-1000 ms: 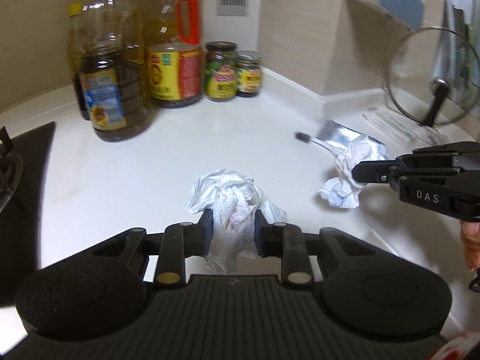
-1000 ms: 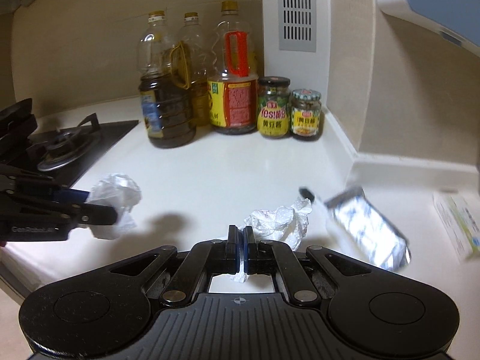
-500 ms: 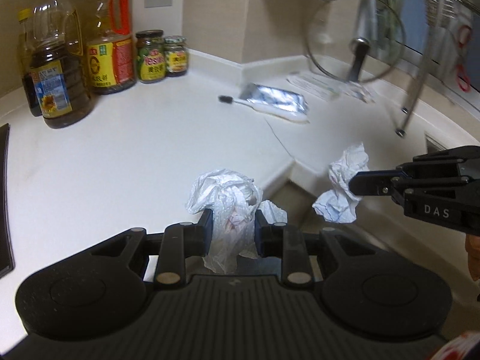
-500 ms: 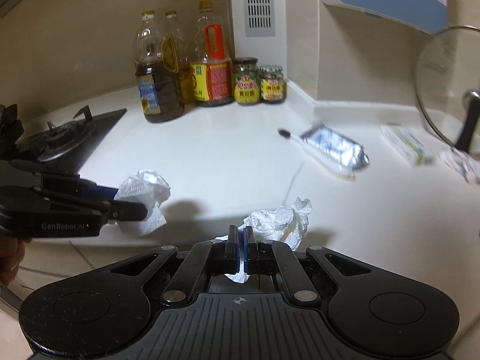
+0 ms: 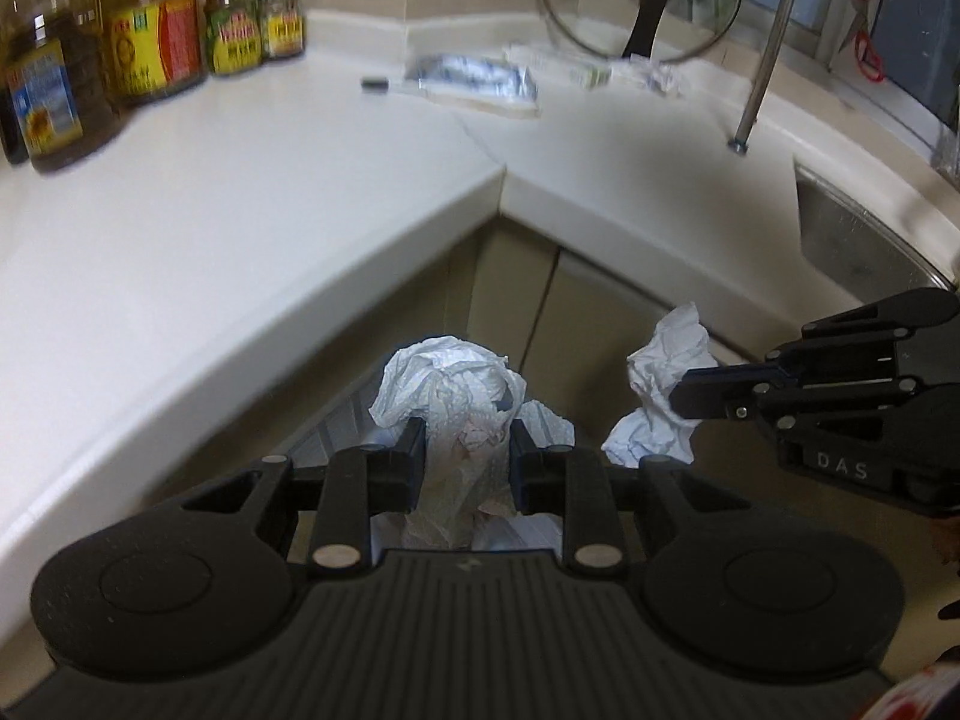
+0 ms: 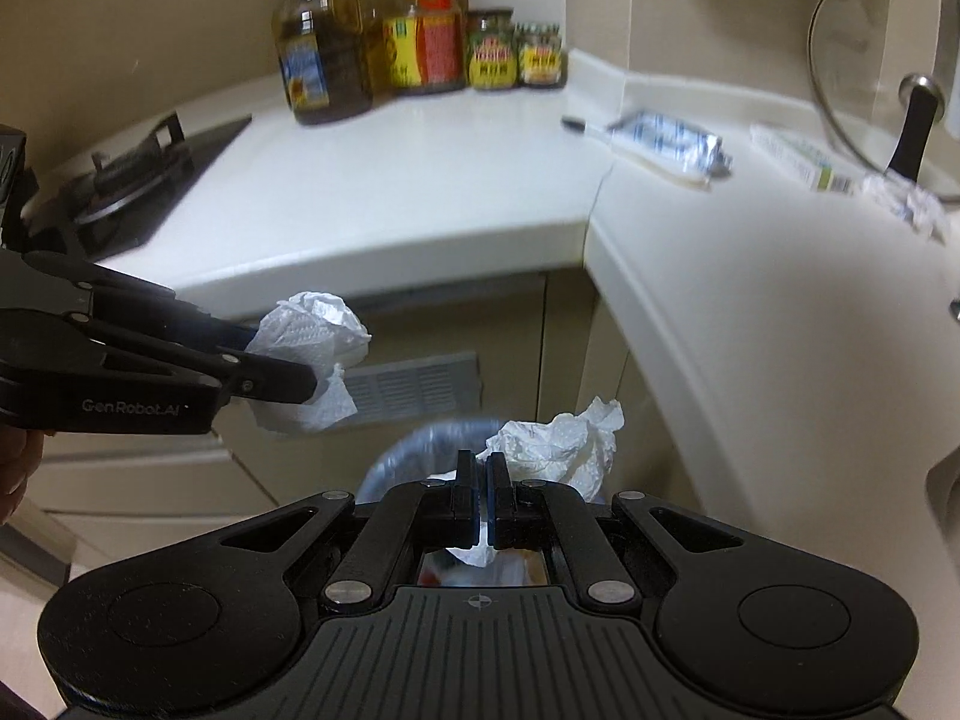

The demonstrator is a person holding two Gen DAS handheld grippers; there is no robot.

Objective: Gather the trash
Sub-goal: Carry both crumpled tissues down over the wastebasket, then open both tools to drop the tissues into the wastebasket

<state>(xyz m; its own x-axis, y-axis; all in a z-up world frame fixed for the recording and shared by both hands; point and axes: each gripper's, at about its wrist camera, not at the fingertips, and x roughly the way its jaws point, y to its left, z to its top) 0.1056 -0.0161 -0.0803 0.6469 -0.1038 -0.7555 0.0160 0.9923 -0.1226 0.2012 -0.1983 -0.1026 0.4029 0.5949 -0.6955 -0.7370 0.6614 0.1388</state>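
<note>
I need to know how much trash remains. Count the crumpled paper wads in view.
3. One wad is in the left hand-held gripper, one is in the right hand-held gripper, and one lies on the counter by the glass lid. Others may be hidden.

My left gripper (image 5: 467, 461) is matte black: 2 flat rectangular fingers (image 5: 401, 463) on slim linkage bars, 2 silver pins at their roots, 2 round discs flanking a ribbed centre plate. From the other camera its side reads "GenRobot.AI" in pale letters, with small rivets along the bars. My right gripper (image 6: 480, 495) has the same build, its pads edged blue, a small crosshair mark on the ribbed plate. Its side carries "DAS". A red-and-white patterned bit of sleeve (image 5: 924, 690) shows at the lower right corner.
</note>
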